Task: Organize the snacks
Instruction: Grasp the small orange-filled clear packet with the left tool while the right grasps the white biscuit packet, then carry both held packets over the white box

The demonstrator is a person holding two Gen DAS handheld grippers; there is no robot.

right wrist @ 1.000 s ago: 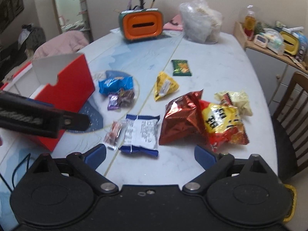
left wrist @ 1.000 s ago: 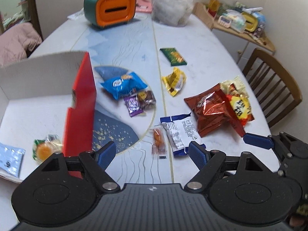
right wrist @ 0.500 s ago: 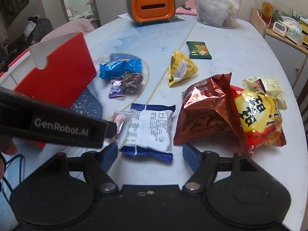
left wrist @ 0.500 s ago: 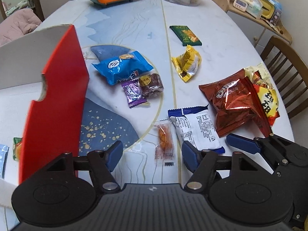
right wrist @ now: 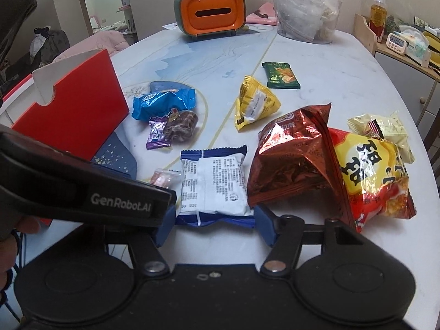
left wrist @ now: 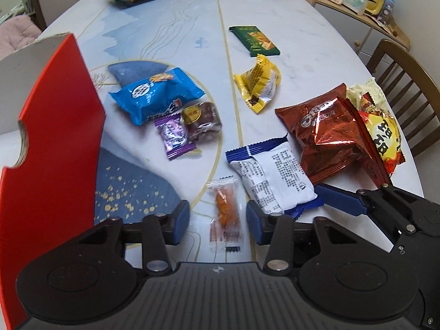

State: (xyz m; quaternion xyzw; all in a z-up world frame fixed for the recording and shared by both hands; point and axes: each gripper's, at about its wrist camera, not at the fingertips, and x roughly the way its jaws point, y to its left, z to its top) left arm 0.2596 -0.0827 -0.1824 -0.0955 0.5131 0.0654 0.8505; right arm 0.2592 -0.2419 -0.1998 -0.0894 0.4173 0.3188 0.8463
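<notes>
Straddling white-blue packet (right wrist: 213,185), long axis fore-aft, right claw (right wrist: 213,224) open; left claw (left wrist: 218,220) open over clear sachet (left wrist: 225,214).

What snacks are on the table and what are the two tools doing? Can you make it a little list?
left tool: open, around the small clear packet
right tool: open, around the white and blue packet
box: red box, at the left
other snacks: blue packet, purple candy, yellow packet, green packet, brown bag
table: pale marble

orange tissue box (right wrist: 211,13), wooden chair (left wrist: 407,82), timer (right wrist: 396,43)
</notes>
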